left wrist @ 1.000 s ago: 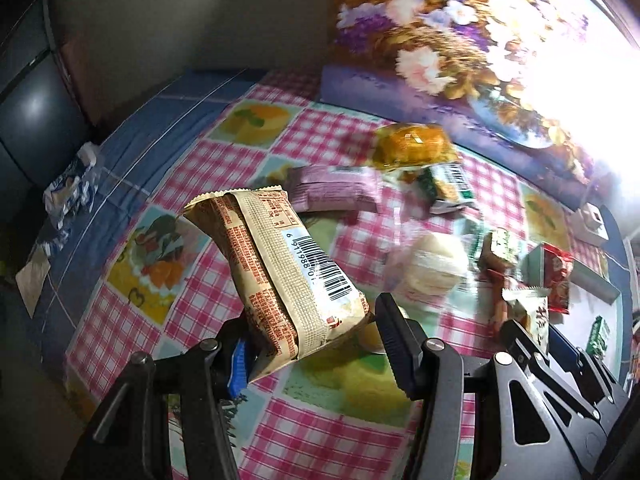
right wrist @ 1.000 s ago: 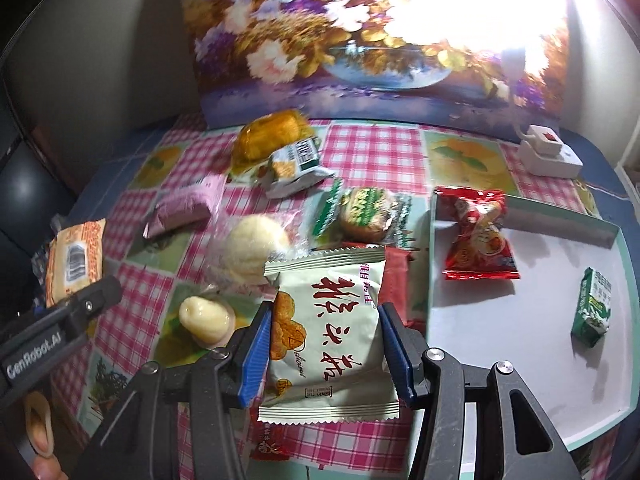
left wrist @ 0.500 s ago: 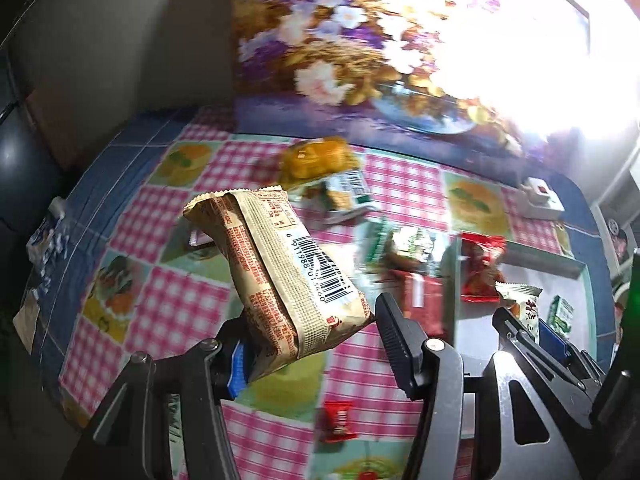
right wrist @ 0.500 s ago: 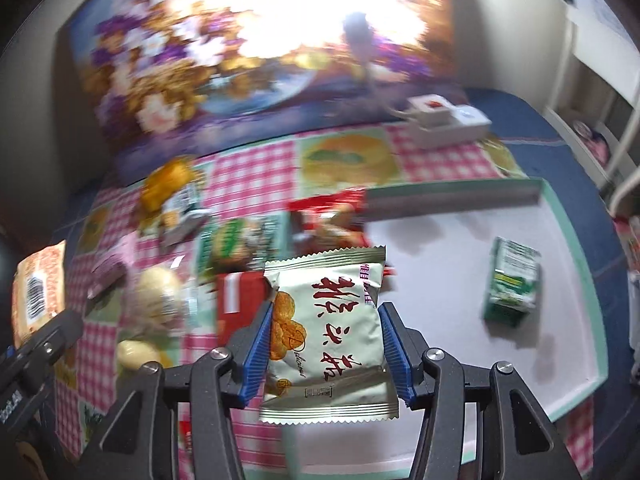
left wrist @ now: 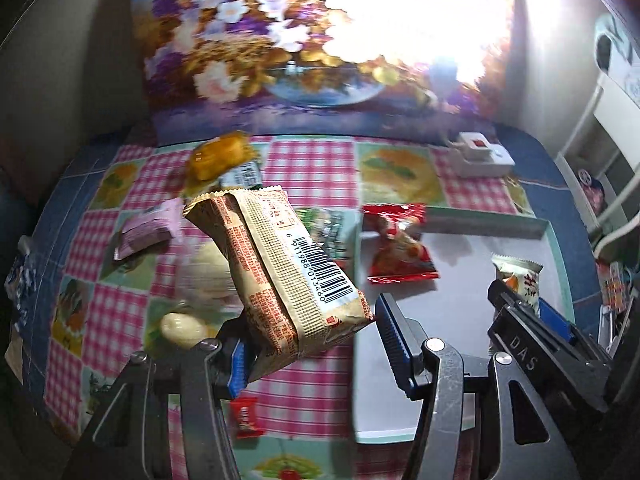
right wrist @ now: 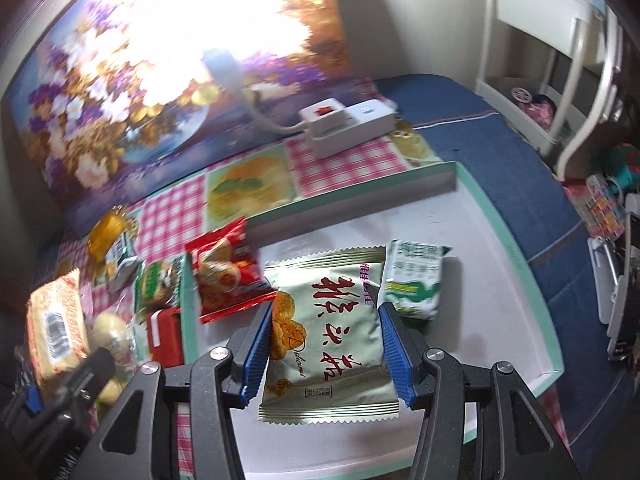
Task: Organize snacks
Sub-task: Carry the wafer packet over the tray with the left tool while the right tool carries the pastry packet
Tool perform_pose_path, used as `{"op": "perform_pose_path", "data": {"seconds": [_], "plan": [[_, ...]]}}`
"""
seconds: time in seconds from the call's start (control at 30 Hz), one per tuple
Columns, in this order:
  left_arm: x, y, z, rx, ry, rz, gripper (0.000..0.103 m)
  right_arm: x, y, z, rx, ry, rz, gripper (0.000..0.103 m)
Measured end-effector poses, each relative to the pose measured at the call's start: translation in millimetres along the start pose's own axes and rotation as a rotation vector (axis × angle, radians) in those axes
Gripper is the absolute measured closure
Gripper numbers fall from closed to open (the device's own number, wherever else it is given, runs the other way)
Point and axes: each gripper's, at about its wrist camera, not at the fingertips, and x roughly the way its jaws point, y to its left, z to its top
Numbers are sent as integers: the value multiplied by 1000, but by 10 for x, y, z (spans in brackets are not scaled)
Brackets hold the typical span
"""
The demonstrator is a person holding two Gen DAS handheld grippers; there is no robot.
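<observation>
the pale green snack packet (right wrist: 326, 334) hangs clamped between the blue pads of the right gripper (right wrist: 323, 340), above the near middle of the white tray (right wrist: 516, 280), with a red packet (right wrist: 224, 270) lying at the tray's left edge and a green packet (right wrist: 416, 278) just to the right. further left, the left gripper (left wrist: 310, 346) carries a tan barcode packet (left wrist: 280, 276); it looks pinched at the left pad, with a gap to the right one, so the hold seems loose. more snacks lie on the checked tablecloth (left wrist: 308, 160) left of the tray. the step in hand appears to be carrying both packets to the tray. next, the right gripper likely needs lowering into the bare patch between the red and green packets before letting go.
</observation>
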Motion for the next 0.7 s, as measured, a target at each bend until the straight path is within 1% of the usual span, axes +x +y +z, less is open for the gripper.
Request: {"op": "perform_pose_path", "data": {"seconds": [0.3,0.43,0.57,0.7], "plan": [[114,-395,22,44,20,-32,45,-86,-426,102,99,-26,-51,48],[206,-594,-50,94,34,-59,45,-97,-608,135,137,-29,-78,48],[295,-657,-131,109,58,-65,45,-65,-719,134,153,-22,-117,48],[351,-670,-199,119,80,-71,45,-62,-799,102,183,-17,-132,48]]}}
